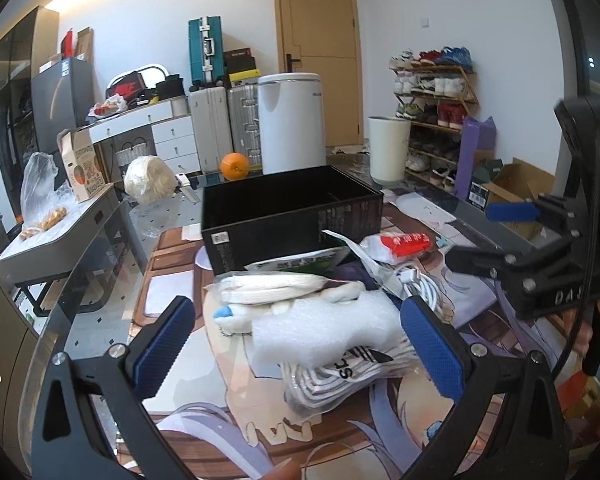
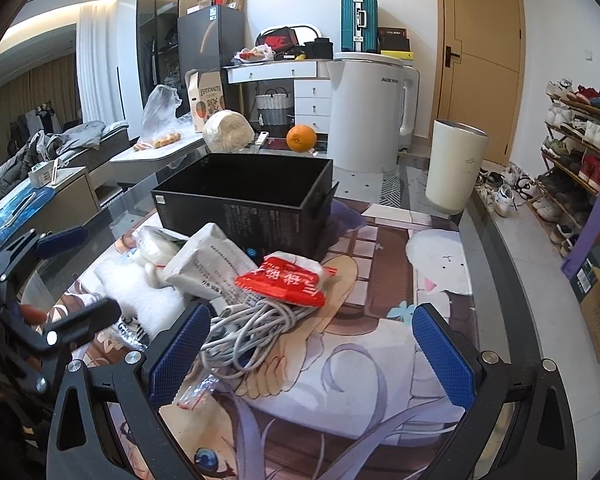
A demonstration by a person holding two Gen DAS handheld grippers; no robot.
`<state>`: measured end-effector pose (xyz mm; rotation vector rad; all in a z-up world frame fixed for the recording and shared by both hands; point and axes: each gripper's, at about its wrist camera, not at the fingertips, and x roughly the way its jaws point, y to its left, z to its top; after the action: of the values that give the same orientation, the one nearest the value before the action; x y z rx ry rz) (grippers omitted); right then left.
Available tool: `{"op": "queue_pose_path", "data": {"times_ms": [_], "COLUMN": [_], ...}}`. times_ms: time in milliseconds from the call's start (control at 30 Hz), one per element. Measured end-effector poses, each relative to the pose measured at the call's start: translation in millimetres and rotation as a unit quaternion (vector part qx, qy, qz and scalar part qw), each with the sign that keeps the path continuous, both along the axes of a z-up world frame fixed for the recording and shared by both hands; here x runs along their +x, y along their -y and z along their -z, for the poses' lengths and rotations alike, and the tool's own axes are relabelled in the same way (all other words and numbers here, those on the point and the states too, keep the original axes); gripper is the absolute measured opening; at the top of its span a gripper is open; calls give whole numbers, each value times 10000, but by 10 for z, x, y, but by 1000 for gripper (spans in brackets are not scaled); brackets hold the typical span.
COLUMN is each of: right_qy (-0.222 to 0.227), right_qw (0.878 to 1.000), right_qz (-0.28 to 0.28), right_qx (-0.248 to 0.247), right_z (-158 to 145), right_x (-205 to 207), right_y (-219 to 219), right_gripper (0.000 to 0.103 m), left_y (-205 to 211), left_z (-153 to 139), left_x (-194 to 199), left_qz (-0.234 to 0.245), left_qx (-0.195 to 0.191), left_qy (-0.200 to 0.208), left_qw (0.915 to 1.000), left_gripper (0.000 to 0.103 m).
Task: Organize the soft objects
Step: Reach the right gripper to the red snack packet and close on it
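An open black box stands on the table behind a pile of soft things. In the left wrist view my left gripper is open, its jaws on either side of a white foam sheet that lies over bagged striped socks, with a pack of white pads just beyond. In the right wrist view my right gripper is open and empty over the mat, beside a coiled white cable, a red and white pouch and a white tissue pack.
An anime-print mat covers the glass table. A white cup, a white kettle, an orange and a bagged pale bundle stand behind the box. A shoe rack is at the right.
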<state>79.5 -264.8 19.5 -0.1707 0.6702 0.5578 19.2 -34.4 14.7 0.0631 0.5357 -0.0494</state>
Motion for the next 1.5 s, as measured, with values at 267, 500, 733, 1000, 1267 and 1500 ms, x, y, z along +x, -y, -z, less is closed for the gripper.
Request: {"op": "queue_pose_path", "data": {"times_ms": [267, 500, 733, 1000, 1267, 1500], "right_qy": [-310, -338, -520, -834, -931, -1103], "right_qw": [9994, 9994, 9986, 9963, 9955, 9933], "right_qz": [104, 91, 63, 156, -4, 65], "right_qx": [98, 23, -2, -156, -198, -328], "right_z": [-27, -7, 51, 169, 191, 252], "right_x": [238, 337, 442, 618, 662, 730], "right_y": [16, -33, -93, -216, -350, -424], "right_gripper": [103, 103, 103, 103, 103, 103], "left_y": [65, 100, 125, 77, 55, 20], "left_z": [-11, 51, 114, 151, 117, 128], "left_x": [81, 153, 214, 294, 279, 280], "left_qz": [222, 168, 195, 154, 169, 153], "left_qx": [16, 131, 181, 97, 69, 16], "left_qy": [-173, -339, -493, -688, -654, -677], "left_qw": [9996, 9992, 9984, 9975, 9977, 9976], "left_gripper": [103, 103, 103, 103, 103, 103]}}
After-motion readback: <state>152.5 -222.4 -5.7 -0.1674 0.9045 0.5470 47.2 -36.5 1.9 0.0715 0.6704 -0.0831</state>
